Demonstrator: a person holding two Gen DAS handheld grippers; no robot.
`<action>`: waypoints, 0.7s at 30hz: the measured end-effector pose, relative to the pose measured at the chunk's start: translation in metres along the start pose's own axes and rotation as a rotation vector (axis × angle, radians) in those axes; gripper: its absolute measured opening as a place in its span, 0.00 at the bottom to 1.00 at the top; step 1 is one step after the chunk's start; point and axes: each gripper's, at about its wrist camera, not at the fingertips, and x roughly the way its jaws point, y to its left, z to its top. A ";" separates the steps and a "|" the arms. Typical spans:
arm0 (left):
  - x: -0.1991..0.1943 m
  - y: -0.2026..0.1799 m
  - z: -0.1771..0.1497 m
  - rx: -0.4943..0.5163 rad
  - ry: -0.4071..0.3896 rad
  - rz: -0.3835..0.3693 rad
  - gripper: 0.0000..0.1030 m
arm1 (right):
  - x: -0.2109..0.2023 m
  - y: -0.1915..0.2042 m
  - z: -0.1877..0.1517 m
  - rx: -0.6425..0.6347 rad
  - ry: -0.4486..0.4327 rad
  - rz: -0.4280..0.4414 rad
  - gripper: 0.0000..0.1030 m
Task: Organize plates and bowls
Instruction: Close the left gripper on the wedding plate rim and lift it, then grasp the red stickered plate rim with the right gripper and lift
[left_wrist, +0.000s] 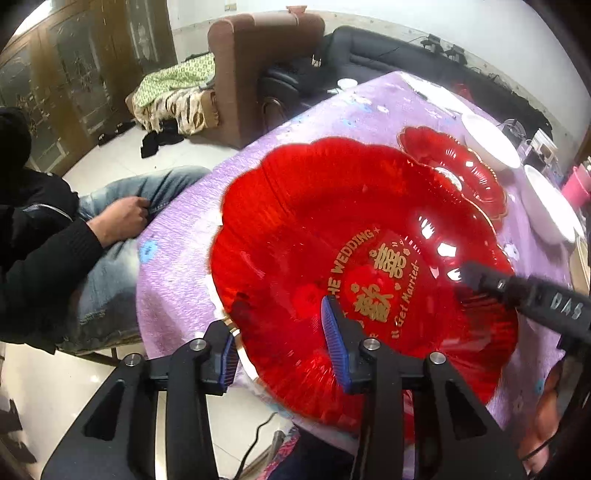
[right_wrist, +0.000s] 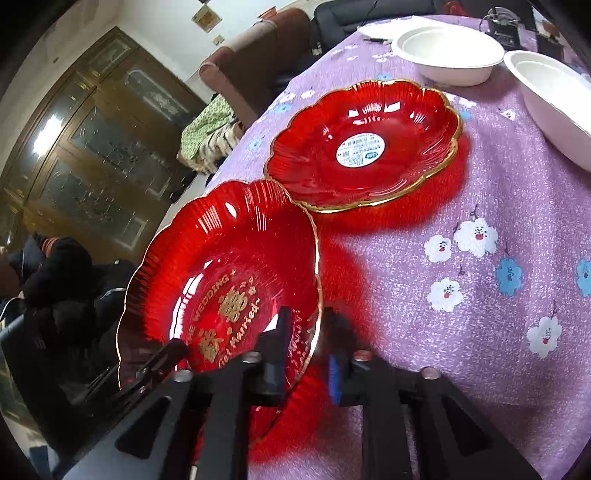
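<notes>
Round table under a purple floral cloth (right_wrist: 461, 295) carries everything. Biggest item: the red translucent scalloped plastic plate with gold wedding lettering (left_wrist: 332, 229), lifted and tilted off the near table edge, held from two sides. Next: a second red scalloped plate with gold rim and a round white sticker (right_wrist: 362, 147), lying flat on the cloth just beyond the lifted one, apparently on top of another like it, though that is hard to confirm. Then two white shallow bowls (right_wrist: 448, 55) side by side near the far edge, well apart from the grippers. Left gripper (left_wrist: 284, 339) straddles the lettered plate's near rim, one blue pad under, one over; jaws look partly open around the rim, clamping not confirmed. Right gripper (right_wrist: 310, 354) has its fingers on either side of the opposite rim, closed onto the plate. Step in hand looks like carrying the lettered plate over to stack on the stickered one. To do it well: level the plate, keep both grips even so the thin rim does not flex or slip, line up the scallops over the lower plate, lower straight, release only once it is seated.
</notes>
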 end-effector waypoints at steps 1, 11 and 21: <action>-0.007 0.003 -0.002 0.000 -0.033 0.001 0.39 | -0.005 -0.003 0.000 0.000 -0.016 0.015 0.35; -0.056 0.029 -0.020 -0.029 -0.223 0.048 0.62 | -0.057 -0.050 0.010 0.094 -0.204 0.033 0.55; -0.090 -0.009 0.064 -0.075 -0.240 -0.176 0.82 | -0.070 -0.085 0.026 0.207 -0.282 0.048 0.55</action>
